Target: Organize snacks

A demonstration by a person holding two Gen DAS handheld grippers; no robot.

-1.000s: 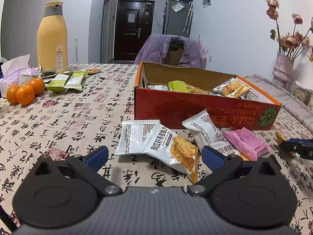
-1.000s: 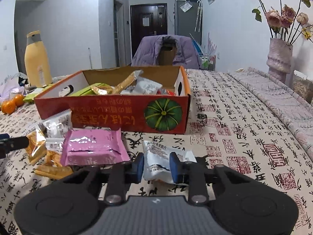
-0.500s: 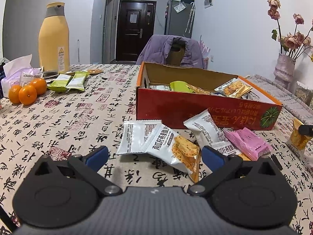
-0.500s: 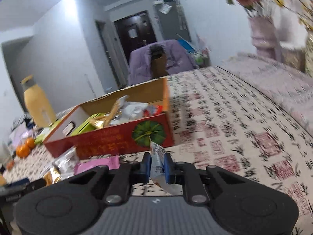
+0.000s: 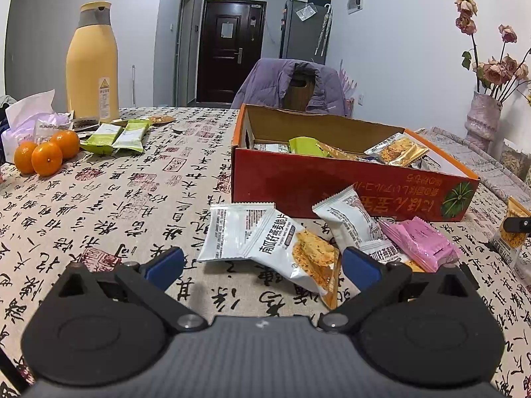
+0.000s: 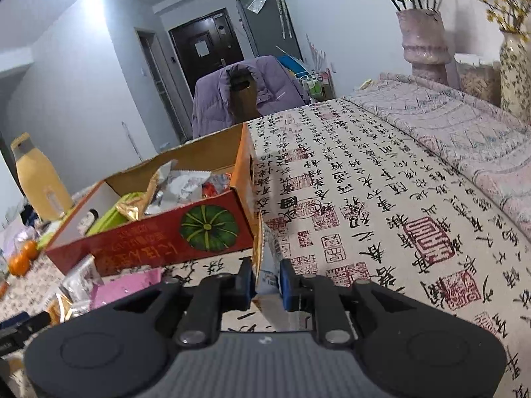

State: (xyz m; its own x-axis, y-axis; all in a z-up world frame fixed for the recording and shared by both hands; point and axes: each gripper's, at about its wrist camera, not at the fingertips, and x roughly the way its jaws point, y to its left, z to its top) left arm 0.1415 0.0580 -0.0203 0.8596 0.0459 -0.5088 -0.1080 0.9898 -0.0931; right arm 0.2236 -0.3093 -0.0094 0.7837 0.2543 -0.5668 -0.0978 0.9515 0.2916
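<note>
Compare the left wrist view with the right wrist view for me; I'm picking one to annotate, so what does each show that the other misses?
Only the left wrist view shows the left gripper, jaws wide open and empty, the white snack packets before it and the green packets far left. Only the right wrist view shows the right gripper shut on a snack packet, seen edge-on. Both show the red box, pink packet, oranges and yellow bottle.

Home dining area: table (image 5: pixel 109 199) under a calligraphy-print cloth; at 12 o'clock a jacket-draped chair (image 5: pixel 292 83), entrance door (image 5: pixel 229 49) and refrigerator (image 5: pixel 303 30); flower vase (image 5: pixel 481 119) at 2 o'clock.
</note>
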